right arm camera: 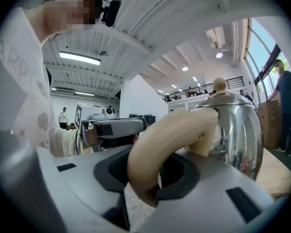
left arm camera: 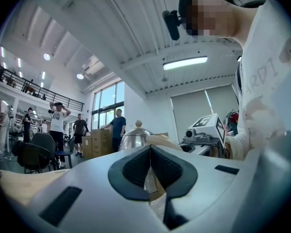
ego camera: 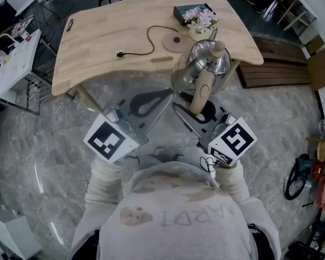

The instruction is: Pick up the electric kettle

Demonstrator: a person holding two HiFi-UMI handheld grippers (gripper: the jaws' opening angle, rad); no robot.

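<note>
Nearest, below the wooden table (ego camera: 97, 42) in the head view, is the person's pale sweatshirt (ego camera: 173, 215), with both sleeves reaching toward the table. Each hand carries a gripper topped by a cube with square markers, the left cube (ego camera: 111, 140) and the right cube (ego camera: 233, 141) both on the near side of the table's edge. The left gripper (ego camera: 161, 96) stops short of that edge; its jaws are clenched together with nothing between them, and its own view shows the dark pads meeting at the tips. The right gripper (ego camera: 200, 110) sits just beside it, nearer the table's right end, and its jaws are grasping the beige handle (ego camera: 201, 88) of the electric kettle (ego camera: 203, 64), the curved handle wedged between the pads in the right gripper view. The shiny steel kettle hangs over the table's near edge, off the tabletop and apart from its round base (ego camera: 176, 41). That base lies further in on the table, with its black cord (ego camera: 151, 37) looping leftward to a plug (ego camera: 119, 53). At the table's far edge, behind the base, stand pale flowers (ego camera: 201, 18) against a dark box (ego camera: 185, 11).
</note>
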